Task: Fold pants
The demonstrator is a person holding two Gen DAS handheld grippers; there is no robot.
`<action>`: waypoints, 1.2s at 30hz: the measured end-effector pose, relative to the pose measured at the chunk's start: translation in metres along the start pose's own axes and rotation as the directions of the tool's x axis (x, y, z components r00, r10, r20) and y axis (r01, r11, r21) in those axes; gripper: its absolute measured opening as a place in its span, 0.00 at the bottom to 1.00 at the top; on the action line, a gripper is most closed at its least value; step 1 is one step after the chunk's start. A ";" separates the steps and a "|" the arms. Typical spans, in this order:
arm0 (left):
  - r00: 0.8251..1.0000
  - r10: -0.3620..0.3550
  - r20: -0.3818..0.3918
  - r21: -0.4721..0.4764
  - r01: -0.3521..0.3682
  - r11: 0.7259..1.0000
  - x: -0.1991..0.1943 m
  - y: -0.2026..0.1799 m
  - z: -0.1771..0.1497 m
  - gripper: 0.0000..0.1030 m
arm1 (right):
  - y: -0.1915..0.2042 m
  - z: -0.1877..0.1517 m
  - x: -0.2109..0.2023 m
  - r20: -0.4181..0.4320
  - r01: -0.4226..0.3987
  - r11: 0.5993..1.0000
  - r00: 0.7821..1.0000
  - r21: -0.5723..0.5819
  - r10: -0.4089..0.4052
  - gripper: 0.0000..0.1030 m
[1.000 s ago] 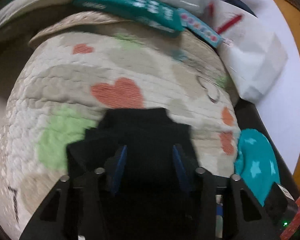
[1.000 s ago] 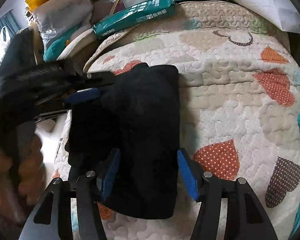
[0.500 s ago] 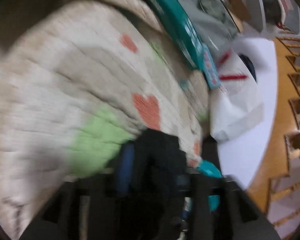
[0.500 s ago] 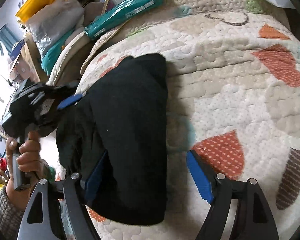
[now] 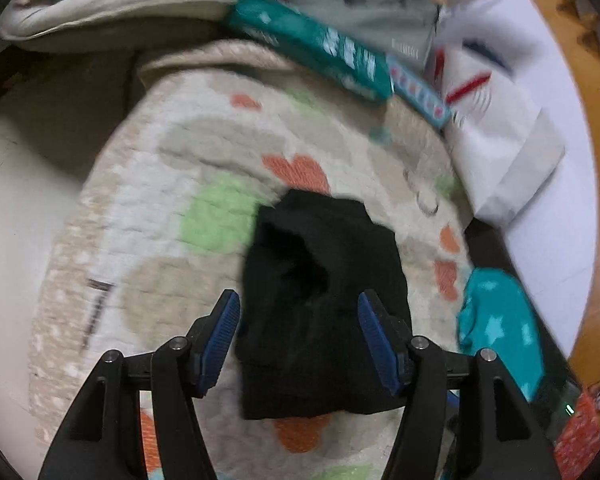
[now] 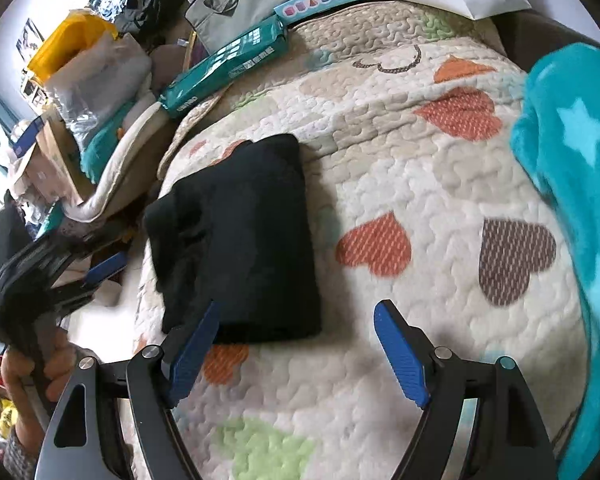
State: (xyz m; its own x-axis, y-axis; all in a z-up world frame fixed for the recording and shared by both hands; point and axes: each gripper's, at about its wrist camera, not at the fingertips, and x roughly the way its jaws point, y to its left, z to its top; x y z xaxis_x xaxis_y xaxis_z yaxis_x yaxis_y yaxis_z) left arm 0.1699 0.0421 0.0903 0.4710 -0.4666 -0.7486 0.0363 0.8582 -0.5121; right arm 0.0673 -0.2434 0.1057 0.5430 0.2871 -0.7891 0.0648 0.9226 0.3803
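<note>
Right wrist: one folded pants (image 6: 244, 236).

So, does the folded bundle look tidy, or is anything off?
Mostly tidy: the black pants lie folded on the heart quilt. Their left edge looks bunched and uneven, unlike the straight right edge. Both grippers are open and clear of them.

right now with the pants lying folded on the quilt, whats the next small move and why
Probably draw both grippers back. The pants lie as a compact bundle on the quilt; the left gripper and right gripper, jaws just opened, stand open and grip nothing, so the fold looks finished.
</note>
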 end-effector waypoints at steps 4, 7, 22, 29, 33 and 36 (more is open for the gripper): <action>0.928 0.369 -0.058 -0.003 -0.369 0.929 0.051 0.006 0.011 0.59 | -0.002 -0.007 0.002 -0.014 -0.008 1.000 1.000 0.009 0.008 0.81; 0.924 0.373 -0.086 -0.094 -0.380 0.920 0.061 0.038 0.014 0.59 | -0.007 -0.008 0.011 -0.029 -0.015 1.000 0.999 0.027 0.015 0.81; 0.906 0.413 0.092 -0.015 -0.414 0.910 -0.037 0.043 -0.036 0.59 | 0.025 -0.029 0.014 -0.035 0.023 0.996 0.999 -0.089 -0.026 0.81; 0.720 0.397 0.569 0.006 -0.487 0.874 -0.147 -0.031 -0.133 1.00 | 0.043 -0.073 -0.014 0.007 0.076 0.985 0.997 -0.156 -0.076 0.81; 0.648 0.302 0.699 0.098 -0.505 0.857 -0.172 -0.064 -0.174 1.00 | 0.042 -0.093 -0.022 0.008 0.099 0.980 0.995 -0.173 -0.099 0.81; 0.745 0.272 0.609 0.167 -0.456 0.874 -0.165 -0.069 -0.171 1.00 | 0.047 -0.099 -0.028 0.026 0.106 0.974 0.994 -0.199 -0.103 0.81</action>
State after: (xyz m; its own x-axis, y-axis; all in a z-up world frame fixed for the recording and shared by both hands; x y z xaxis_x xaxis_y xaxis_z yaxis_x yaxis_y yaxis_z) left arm -0.0610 0.0233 0.1773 0.8975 0.0159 -0.4408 -0.0355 0.9987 -0.0363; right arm -0.0276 -0.1824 0.0977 0.5547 0.1836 -0.8116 -0.0458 0.9806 0.1906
